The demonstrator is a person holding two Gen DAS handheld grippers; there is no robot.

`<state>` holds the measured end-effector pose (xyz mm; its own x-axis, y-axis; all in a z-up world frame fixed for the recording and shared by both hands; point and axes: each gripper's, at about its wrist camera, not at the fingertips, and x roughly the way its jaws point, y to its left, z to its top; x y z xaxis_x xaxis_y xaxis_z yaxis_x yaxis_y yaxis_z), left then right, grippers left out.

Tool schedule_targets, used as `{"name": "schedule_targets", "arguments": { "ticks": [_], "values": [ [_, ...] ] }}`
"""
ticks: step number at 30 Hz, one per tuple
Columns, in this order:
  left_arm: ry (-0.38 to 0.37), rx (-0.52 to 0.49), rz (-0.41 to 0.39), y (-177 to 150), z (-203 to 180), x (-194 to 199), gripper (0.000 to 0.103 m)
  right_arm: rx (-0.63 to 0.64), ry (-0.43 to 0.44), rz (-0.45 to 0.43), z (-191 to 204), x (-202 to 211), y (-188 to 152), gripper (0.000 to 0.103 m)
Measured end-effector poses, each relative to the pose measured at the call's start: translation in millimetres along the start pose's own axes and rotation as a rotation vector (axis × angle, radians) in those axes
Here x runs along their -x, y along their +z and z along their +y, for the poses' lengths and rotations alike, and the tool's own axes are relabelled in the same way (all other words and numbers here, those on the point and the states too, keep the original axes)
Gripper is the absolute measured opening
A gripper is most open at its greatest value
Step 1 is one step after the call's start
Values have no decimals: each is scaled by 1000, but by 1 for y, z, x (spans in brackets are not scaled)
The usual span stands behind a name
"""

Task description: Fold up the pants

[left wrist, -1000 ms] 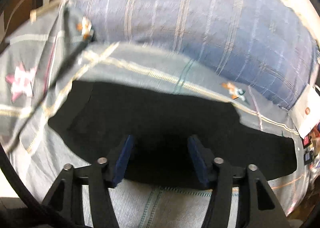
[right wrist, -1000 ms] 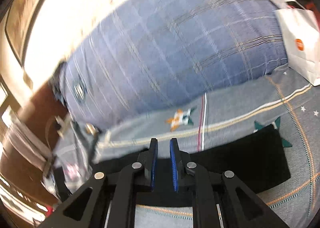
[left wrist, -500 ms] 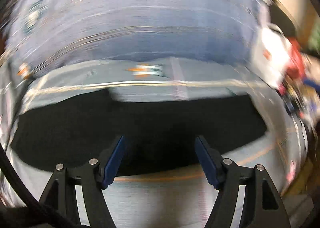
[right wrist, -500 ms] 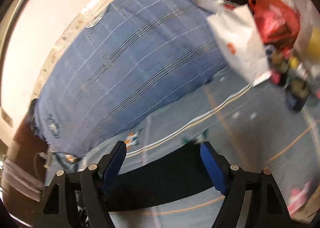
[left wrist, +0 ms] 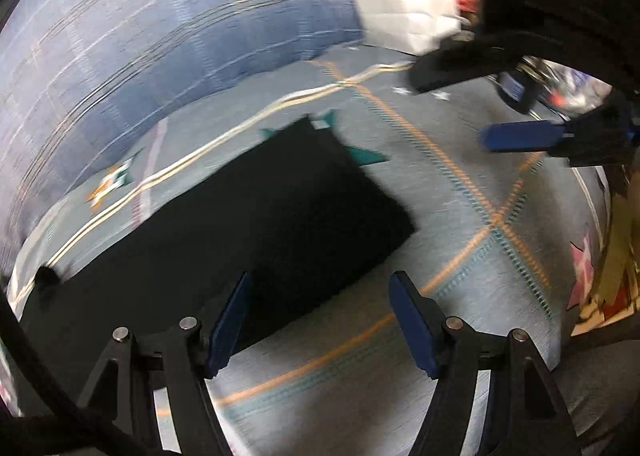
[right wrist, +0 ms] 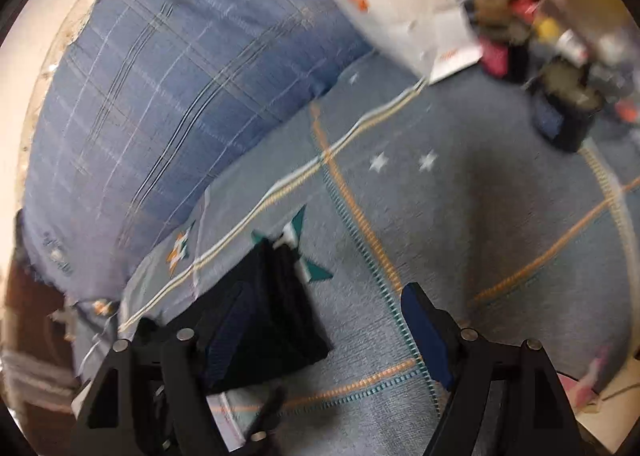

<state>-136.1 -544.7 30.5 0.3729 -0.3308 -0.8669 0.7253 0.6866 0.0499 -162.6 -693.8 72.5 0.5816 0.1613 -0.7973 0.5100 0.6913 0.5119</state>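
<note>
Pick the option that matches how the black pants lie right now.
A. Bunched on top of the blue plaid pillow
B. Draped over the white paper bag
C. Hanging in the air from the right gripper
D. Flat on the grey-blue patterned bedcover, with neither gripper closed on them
D: the black pants lie flat on the bedcover, and both the left gripper and right gripper stand open, pads clear of the cloth.
</note>
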Motion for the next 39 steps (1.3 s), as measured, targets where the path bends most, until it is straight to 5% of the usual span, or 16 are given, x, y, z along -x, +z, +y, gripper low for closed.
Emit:
{"name": "schedule_targets", "arguments": {
  "ticks": [4,6,8,9,13,19,22,25,39],
  "values": [
    [-27,-55,-9,8,-24,-11,68,4,114,94,-13,-19,2,52],
    [56,-67,-34,12,-28,-16,36,-35,150,131,-20,-24,4,42],
    [67,-38,-45,15,-23,-13,16,-71,192,149,-22,-25,2,41],
    [43,-11,-50,16,-18,-9,14,-72,204,150,-23,-26,1,41],
    [-56,99,-66,12,1,5,13,-97,260,175,-18,-32,-5,41],
    [-70,137,-77,7,0,14,13,-180,333,244,-12,-56,-13,42],
    [-110,167,-74,7,8,17,12,-118,274,233,2,-63,-11,39],
    [-160,205,-94,6,22,27,12,-96,265,229,14,-70,-9,18],
    [-237,472,-246,-28,108,101,12,201,479,120,116,-28,-31,17]
  ]
}}
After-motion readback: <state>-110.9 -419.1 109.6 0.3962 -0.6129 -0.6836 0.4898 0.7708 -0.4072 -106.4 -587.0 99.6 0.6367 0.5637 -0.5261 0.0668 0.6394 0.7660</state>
